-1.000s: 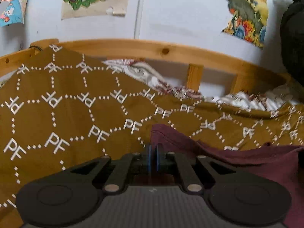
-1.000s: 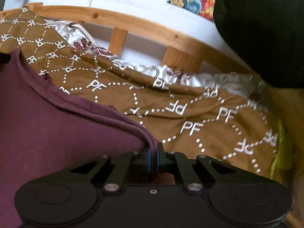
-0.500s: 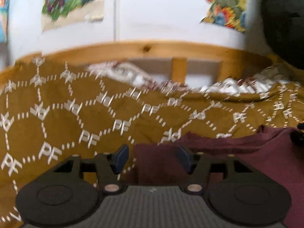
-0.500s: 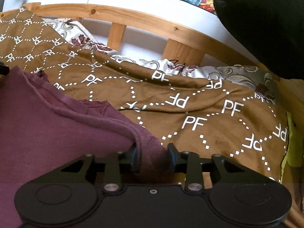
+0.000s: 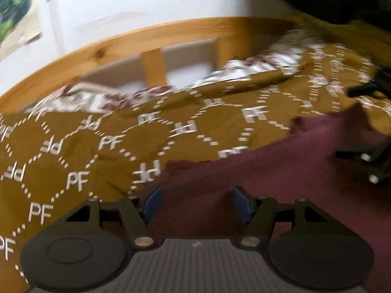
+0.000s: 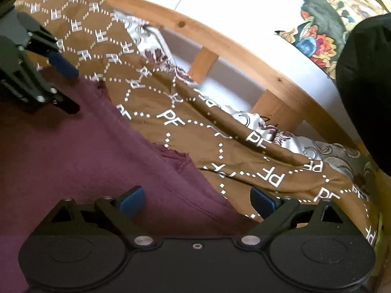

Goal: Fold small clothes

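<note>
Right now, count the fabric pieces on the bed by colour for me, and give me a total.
Maroon garment: 1
Brown blanket with white PF lettering: 1
White sheet with a dark floral print: 1
Total: 3

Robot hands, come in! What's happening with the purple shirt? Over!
Left gripper and right gripper: jaws opening, nothing pinched. Purple shirt lying loose on the brown bedspread. Nothing in the way. Over.
</note>
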`<state>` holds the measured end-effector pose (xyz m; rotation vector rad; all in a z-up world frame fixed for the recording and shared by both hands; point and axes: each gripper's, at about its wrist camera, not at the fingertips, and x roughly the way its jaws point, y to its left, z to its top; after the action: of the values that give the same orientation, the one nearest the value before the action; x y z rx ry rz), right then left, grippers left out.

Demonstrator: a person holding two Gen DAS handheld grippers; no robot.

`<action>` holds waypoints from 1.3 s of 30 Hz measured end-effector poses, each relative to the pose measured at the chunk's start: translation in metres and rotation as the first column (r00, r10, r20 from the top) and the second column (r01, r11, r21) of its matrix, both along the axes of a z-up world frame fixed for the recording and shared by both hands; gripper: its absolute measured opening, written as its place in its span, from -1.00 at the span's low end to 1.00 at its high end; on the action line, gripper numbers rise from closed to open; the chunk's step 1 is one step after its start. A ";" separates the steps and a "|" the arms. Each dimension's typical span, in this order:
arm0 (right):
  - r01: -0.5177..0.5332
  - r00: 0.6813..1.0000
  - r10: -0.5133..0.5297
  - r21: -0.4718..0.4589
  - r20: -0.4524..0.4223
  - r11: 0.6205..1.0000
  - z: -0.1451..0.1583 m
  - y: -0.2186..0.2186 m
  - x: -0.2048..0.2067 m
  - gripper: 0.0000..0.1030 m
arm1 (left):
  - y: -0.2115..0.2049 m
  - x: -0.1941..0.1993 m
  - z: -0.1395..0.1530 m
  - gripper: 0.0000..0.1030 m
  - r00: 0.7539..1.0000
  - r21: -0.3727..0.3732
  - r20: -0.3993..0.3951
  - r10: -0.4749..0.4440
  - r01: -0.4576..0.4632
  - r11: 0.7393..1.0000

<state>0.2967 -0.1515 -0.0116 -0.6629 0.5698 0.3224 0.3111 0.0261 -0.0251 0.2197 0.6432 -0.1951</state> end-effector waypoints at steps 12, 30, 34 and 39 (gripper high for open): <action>0.292 0.953 -0.288 -0.022 0.095 0.956 -0.004 -0.058 0.019 0.97 | 0.049 0.003 -0.001 0.55 0.973 -0.131 0.059 0.223 -0.214 0.968; 0.349 0.896 -0.405 0.274 0.182 0.896 0.036 -0.098 -0.080 0.99 | 0.117 -0.133 0.026 0.99 0.847 -0.298 0.050 0.529 -0.493 0.817; 0.321 0.916 -0.373 0.287 0.150 0.903 0.034 -0.095 -0.116 0.99 | 0.113 -0.161 0.018 0.99 0.843 -0.319 -0.011 0.537 -0.512 0.798; 0.328 0.930 -0.359 0.254 0.085 0.910 0.021 -0.098 -0.145 0.99 | 0.097 -0.181 0.013 0.99 0.866 -0.272 -0.067 0.496 -0.494 0.826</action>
<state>0.1519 -0.2491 0.0092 -0.3399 0.5030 0.0124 0.1297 0.1234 -0.0118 -0.2270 0.6376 0.2199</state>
